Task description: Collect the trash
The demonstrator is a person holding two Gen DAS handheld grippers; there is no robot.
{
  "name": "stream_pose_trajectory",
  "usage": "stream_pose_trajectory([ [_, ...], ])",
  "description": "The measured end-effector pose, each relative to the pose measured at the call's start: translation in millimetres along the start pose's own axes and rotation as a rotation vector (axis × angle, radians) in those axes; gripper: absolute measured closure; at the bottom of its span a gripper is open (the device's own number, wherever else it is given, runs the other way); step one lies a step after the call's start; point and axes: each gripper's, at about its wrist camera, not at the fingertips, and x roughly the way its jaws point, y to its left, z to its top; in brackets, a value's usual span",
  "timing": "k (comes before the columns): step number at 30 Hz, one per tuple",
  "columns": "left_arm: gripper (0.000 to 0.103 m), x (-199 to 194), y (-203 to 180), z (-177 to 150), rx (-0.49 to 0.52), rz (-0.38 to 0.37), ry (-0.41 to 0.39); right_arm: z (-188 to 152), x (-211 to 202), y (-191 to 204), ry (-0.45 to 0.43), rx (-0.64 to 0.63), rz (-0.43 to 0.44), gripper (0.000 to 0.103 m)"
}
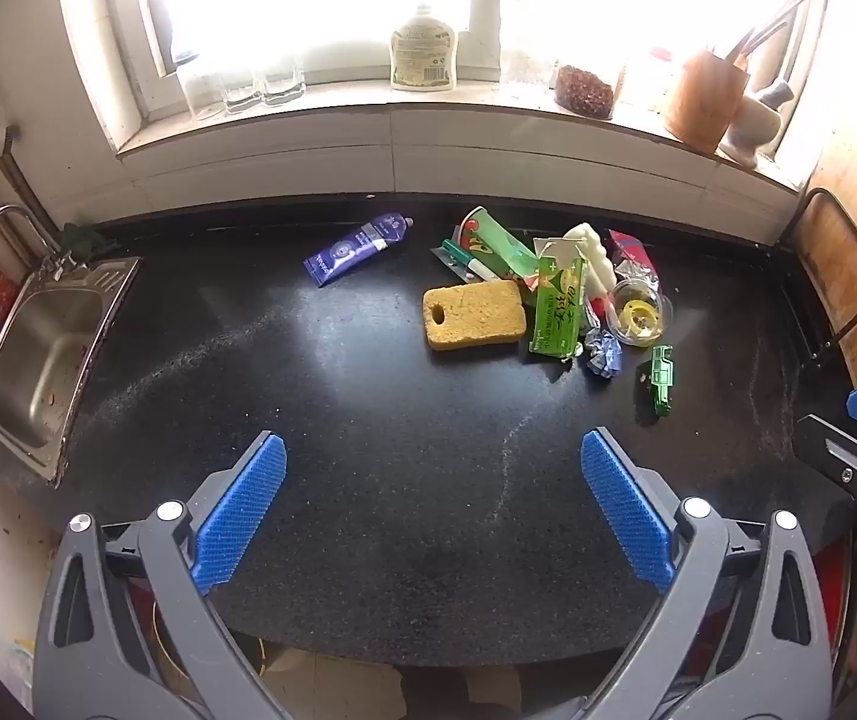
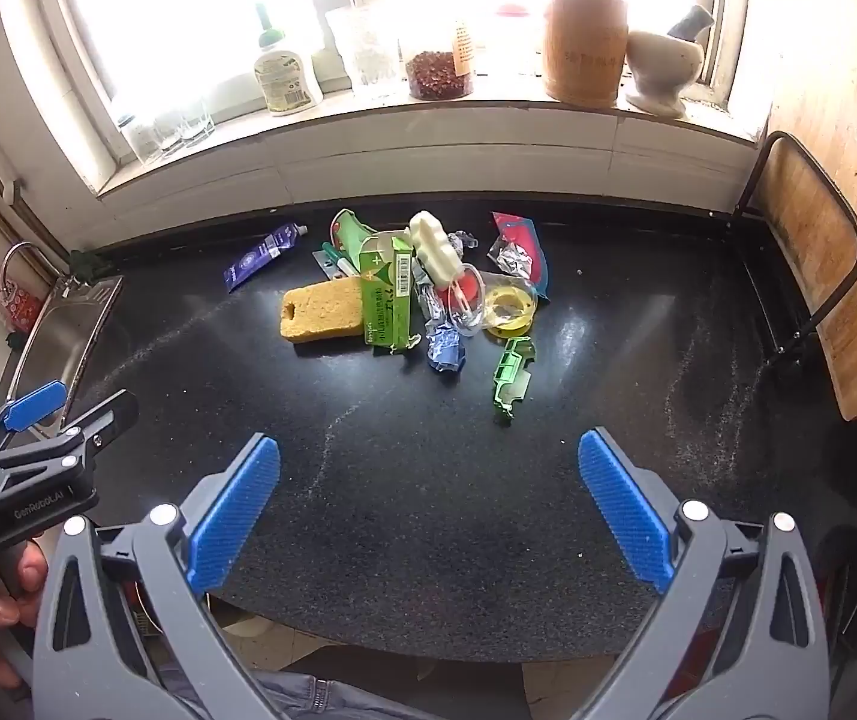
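Observation:
A pile of trash lies on the black counter: a yellow sponge, a green carton, a crumpled blue wrapper, a clear cup with a yellow ring, a green toy car and a purple tube. The pile also shows in the right wrist view, with the sponge, carton, blue wrapper and toy car. My left gripper is open and empty, well short of the pile. My right gripper is open and empty too.
A steel sink sits at the counter's left end. The window sill holds glasses, a soap bottle, a jar, a wooden utensil pot and a mortar. A chair stands at the right.

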Motion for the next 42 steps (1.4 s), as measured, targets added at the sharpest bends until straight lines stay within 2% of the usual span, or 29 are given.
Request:
stream_pose_trajectory([
  [42,0.007,12,-1,5,0.013,-0.020,0.027,6,10,0,0.019,0.005,0.011,0.006],
])
